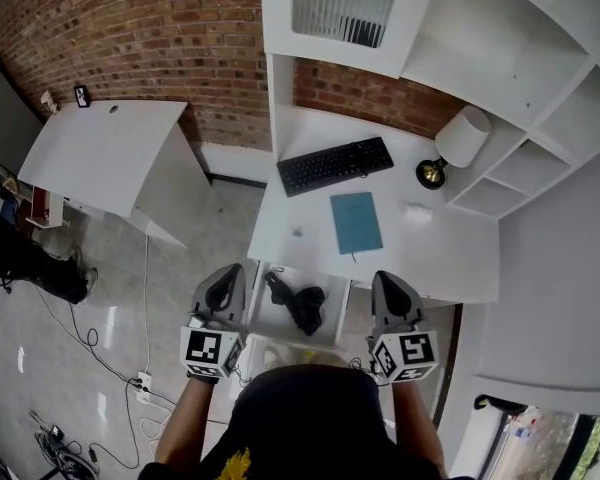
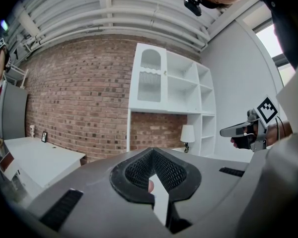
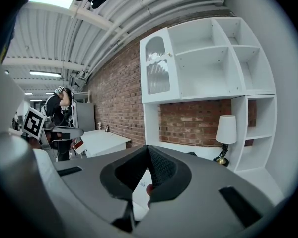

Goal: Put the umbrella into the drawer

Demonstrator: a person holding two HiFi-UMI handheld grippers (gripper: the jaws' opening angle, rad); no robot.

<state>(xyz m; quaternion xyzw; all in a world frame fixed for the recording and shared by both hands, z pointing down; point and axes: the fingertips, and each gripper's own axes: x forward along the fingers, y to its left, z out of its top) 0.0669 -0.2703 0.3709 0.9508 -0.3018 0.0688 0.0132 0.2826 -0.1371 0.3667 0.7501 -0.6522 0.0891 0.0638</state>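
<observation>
A white flat-topped bench [image 1: 460, 258], a red-brown brick wall [image 1: 130, 28], a black plastic keyboard [image 1: 335, 165], a teal rectangular notebook [image 1: 356, 222] and a black folded fabric umbrella [image 1: 300, 304] are shown.

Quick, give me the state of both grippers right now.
Left gripper: jaws closed, holding nothing.
Right gripper: jaws closed, holding nothing.

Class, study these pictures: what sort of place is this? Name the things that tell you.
Probably a study or office corner, perhaps a staged one: a white desk carries a black keyboard, a teal notebook and a table lamp, with white shelving above against a brick wall.
</observation>
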